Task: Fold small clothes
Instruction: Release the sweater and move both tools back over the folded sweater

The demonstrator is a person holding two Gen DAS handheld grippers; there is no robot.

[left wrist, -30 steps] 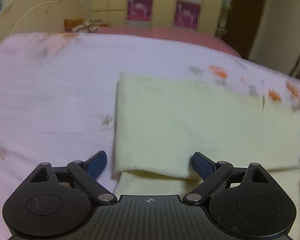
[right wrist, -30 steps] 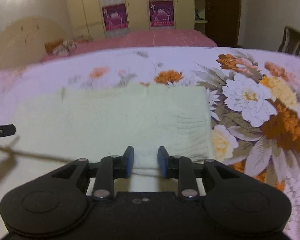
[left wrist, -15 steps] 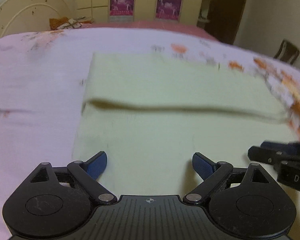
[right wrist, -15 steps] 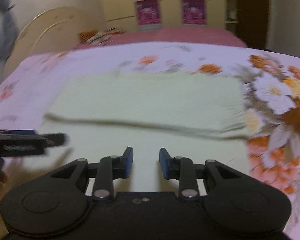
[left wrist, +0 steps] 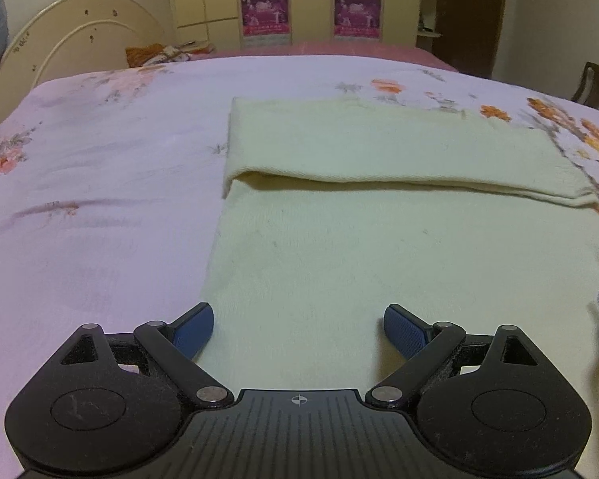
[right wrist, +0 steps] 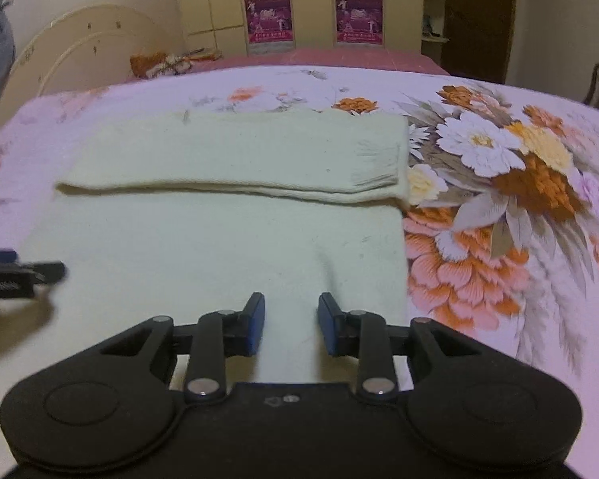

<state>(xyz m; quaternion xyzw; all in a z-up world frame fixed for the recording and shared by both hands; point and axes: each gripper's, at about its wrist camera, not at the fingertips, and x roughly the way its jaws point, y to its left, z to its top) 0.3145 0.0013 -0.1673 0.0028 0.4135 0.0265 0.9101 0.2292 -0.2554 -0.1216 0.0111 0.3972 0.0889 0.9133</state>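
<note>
While a bed with a pale pink floral sheet fills most of both views, a cream-yellow cloth lies flat on its middle. Large orange, white and yellow flowers are printed on the sheet to the right of the cloth. The far part of the cloth is folded over toward the near side, so a rounded folded edge runs across it from left to right, with a single layer spread out in front of that edge. Behind the bed stand a cream curved headboard on the left, a second bed with a pink cover, and yellow wardrobe doors bearing pink posters.

Over the near left edge of the cloth hangs the left gripper, its blue pads spread wide with nothing between them. Over the near right part hangs the right gripper; its jaws stand a narrow gap apart and have just been opening, with no cloth pinched between them. Each gripper's tip shows at the edge of the other's view.
</note>
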